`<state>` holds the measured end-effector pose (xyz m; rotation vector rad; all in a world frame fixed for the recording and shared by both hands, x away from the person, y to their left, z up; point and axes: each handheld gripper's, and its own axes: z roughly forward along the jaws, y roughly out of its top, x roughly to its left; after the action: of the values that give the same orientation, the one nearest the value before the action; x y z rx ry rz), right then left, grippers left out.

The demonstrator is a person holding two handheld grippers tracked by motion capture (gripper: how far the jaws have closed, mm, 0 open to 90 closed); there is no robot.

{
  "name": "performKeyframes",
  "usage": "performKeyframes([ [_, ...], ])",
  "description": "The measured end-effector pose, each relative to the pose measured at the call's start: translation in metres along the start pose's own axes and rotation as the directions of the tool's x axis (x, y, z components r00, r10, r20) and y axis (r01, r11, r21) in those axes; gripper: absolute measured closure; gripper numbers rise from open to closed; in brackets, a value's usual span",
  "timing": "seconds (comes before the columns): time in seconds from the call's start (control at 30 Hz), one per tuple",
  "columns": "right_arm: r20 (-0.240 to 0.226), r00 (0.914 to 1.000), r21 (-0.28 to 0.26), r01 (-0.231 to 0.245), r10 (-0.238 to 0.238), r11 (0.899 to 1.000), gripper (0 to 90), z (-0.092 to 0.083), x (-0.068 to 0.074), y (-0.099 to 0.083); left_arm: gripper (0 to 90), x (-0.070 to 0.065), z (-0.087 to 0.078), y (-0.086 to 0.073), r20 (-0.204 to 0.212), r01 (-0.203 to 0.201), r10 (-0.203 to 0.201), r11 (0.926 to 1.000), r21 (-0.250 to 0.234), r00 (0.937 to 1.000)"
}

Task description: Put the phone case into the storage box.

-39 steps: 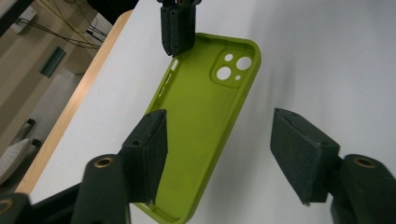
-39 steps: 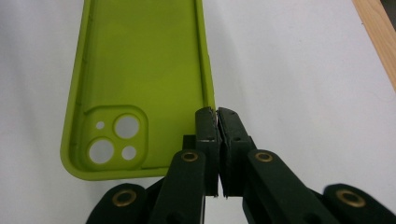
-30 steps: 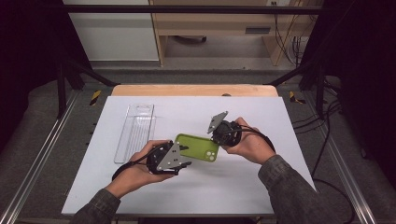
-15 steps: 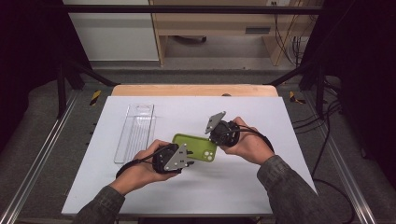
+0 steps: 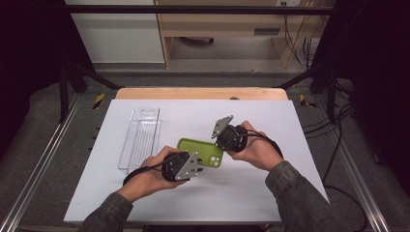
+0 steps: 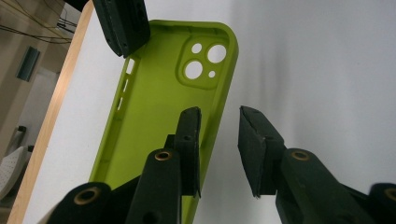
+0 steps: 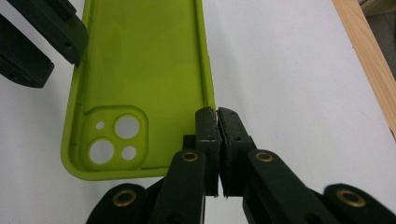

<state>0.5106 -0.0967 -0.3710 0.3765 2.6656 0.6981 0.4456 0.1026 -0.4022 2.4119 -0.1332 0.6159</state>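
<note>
A lime-green phone case (image 5: pixel 200 147) lies hollow side up on the white table (image 5: pixel 270 116). My right gripper (image 5: pixel 220 149) is shut on its far long wall near the camera holes; in the right gripper view the pads (image 7: pixel 208 126) pinch that wall of the case (image 7: pixel 140 60). My left gripper (image 5: pixel 197 158) straddles the near long wall. One jaw is inside the case (image 6: pixel 159 107) and one outside, with a gap still showing at my left gripper (image 6: pixel 218 114). Its jaws have just been closing with the wall between them.
A clear plastic tray (image 5: pixel 141 137) lies to the left of the case. The table's wooden far edge (image 5: pixel 200 93) runs behind it. Metal rails flank the table, and cables hang at the right.
The left gripper's jaws have narrowed around the case's near wall, and that hand has edged slightly towards the case. The right hand and the case have stayed put.
</note>
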Motion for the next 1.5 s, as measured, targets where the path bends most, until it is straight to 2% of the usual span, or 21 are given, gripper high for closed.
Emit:
performKeyframes([
  [0.1, -0.001, 1.0, -0.002, 0.003, -0.003, 1.0, 88.0, 0.0, 0.0, 0.0, 69.2, 0.0, 0.0, 0.001, 0.0, -0.026, 0.026, 0.9995, 0.019, 0.9997],
  [0.13, -0.002, 1.0, -0.002, 0.004, -0.004, 1.0, 87.9, 0.001, 0.001, 0.0, 69.2, -0.002, 0.002, 0.001, -0.001, -0.006, 0.006, 1.0, 0.0, 1.0],
  [0.17, -0.003, 1.0, -0.002, 0.006, -0.006, 1.0, 87.9, 0.001, 0.001, 0.0, 69.2, -0.001, 0.001, 0.001, -0.004, -0.023, 0.023, 0.9997, 0.011, 0.9997],
  [0.23, -0.005, 1.0, -0.004, 0.001, -0.001, 1.0, 88.0, 0.0, 0.001, 0.0, 69.8, -0.002, 0.001, 0.002, -0.007, -0.018, 0.018, 0.9998, -0.001, 0.9998],
  [0.27, -0.005, 1.0, -0.003, 0.0, 0.0, 1.0, 87.9, 0.0, 0.002, 0.001, 70.2, -0.001, 0.0, 0.002, -0.008, -0.039, 0.039, 0.9991, 0.017, 0.9992],
  [0.63, -0.005, 1.0, -0.009, 0.0, 0.0, 1.0, 87.9, -0.001, 0.002, 0.003, 71.7, -0.003, 0.0, 0.003, -0.024, -0.08, 0.081, 0.9956, 0.048, 0.9964],
  [0.77, -0.011, 0.9999, -0.01, 0.004, -0.004, 1.0, 88.0, -0.002, 0.003, 0.005, 71.9, -0.004, 0.0, 0.003, -0.046, -0.101, 0.104, 0.9931, 0.059, 0.9935],
  [0.9, -0.01, 0.9999, -0.013, 0.007, -0.007, 1.0, 88.0, -0.003, 0.003, 0.007, 74.5, -0.005, 0.0, 0.003, -0.046, -0.122, 0.126, 0.9901, 0.069, 0.991],
  [0.93, -0.01, 0.9999, -0.012, 0.005, -0.005, 1.0, 87.9, -0.003, 0.003, 0.007, 74.8, -0.004, -0.001, 0.003, -0.046, -0.137, 0.141, 0.9871, 0.083, 0.9889],
  [1.23, -0.007, 0.9999, -0.015, 0.013, -0.013, 1.0, 87.9, -0.005, 0.003, 0.01, 80.6, -0.006, 0.0, 0.003, -0.057, -0.156, 0.161, 0.9843, 0.083, 0.9853],
  [1.3, -0.002, 0.9999, -0.019, 0.015, -0.015, 1.0, 87.9, -0.005, 0.003, 0.01, 81.4, -0.007, 0.0, 0.003, -0.058, -0.174, 0.179, 0.9805, 0.092, 0.9821],
  [1.4, -0.001, 0.9998, -0.022, 0.019, -0.019, 1.0, 87.9, -0.006, 0.003, 0.011, 82.9, -0.008, 0.001, 0.004, -0.055, -0.177, 0.182, 0.9802, 0.09, 0.9818],
  [1.43, -0.001, 0.9997, -0.023, 0.023, -0.023, 0.999, 87.9, -0.007, 0.003, 0.011, 83.5, -0.008, 0.001, 0.005, -0.052, -0.186, 0.192, 0.9774, 0.101, 0.98],
  [1.5, 0.0, 0.9997, -0.029, 0.023, -0.023, 0.999, 87.8, -0.008, 0.003, 0.013, 84.4, -0.01, 0.003, 0.004, -0.052, -0.188, 0.194, 0.9765, 0.106, 0.9797],
])
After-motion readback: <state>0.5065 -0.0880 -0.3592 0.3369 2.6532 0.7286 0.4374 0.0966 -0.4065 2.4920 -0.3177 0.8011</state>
